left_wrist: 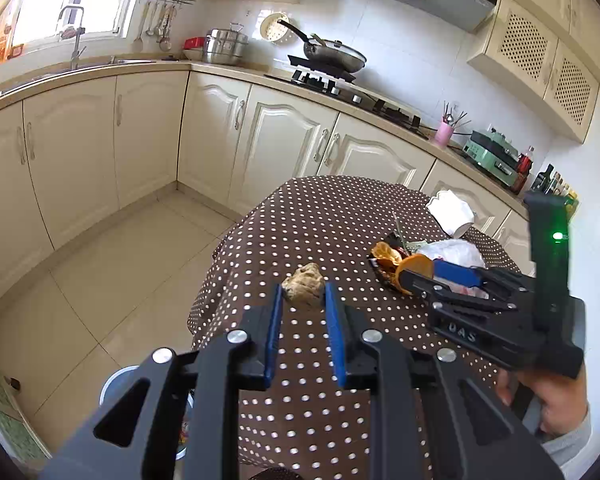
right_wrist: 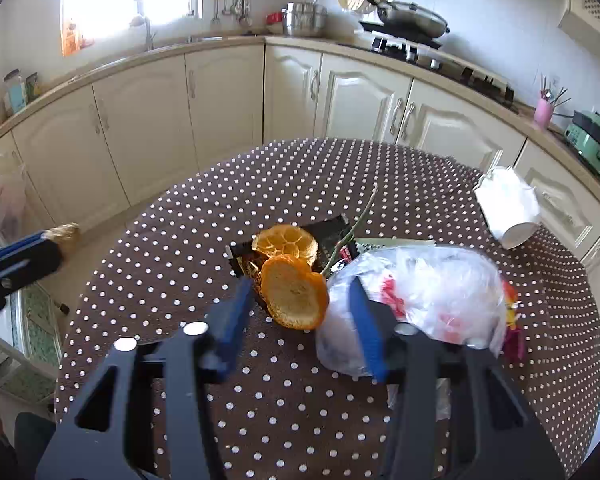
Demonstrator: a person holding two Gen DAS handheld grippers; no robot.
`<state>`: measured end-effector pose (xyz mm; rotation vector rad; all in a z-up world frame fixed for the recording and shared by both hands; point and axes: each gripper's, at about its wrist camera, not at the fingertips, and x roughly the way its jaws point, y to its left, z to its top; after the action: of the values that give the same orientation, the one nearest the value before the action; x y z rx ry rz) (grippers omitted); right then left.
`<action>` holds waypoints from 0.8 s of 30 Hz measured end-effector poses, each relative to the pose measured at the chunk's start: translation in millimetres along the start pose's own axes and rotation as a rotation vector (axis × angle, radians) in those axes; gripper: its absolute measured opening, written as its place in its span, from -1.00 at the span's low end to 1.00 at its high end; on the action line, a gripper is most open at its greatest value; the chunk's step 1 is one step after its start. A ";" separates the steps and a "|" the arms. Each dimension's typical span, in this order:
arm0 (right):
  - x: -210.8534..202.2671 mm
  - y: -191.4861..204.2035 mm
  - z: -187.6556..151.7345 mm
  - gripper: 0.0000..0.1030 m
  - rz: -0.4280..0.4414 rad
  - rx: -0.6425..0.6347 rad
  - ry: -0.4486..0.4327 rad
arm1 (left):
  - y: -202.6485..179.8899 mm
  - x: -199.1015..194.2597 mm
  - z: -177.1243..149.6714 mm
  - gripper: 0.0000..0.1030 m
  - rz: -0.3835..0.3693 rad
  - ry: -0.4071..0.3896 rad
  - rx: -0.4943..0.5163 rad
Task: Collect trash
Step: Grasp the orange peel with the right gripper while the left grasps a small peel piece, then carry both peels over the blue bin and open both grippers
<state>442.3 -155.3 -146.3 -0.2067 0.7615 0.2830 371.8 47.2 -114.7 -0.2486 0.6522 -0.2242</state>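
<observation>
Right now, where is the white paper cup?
The white paper cup lies tipped on the table's far right edge, beyond the plastic bag.

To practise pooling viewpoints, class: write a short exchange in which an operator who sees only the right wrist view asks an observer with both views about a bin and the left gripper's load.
Operator: I see trash on the table but no bin. Is there one?
Observer: Yes. A round bin stands on the floor beside the table, partly hidden under the left gripper.
Operator: What sits at the left gripper's tip?
Observer: A brown crumpled lump, held between both blue pads.
</observation>
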 end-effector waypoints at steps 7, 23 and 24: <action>-22.7 12.9 -4.7 -0.75 -0.039 -0.032 -0.057 | 18.0 -13.4 -3.2 -0.60 -0.006 -0.016 -0.028; -50.0 174.5 -2.2 -0.75 0.247 -0.209 -0.118 | 124.4 -74.5 -46.7 -0.60 0.135 -0.030 -0.167; -43.3 190.2 -5.9 -0.75 0.275 -0.220 -0.101 | 133.9 -76.6 -51.8 -0.60 0.148 -0.023 -0.181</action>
<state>346.7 14.6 -135.6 -0.2935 0.6578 0.6356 297.5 187.5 -150.7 -0.3746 0.6652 -0.0203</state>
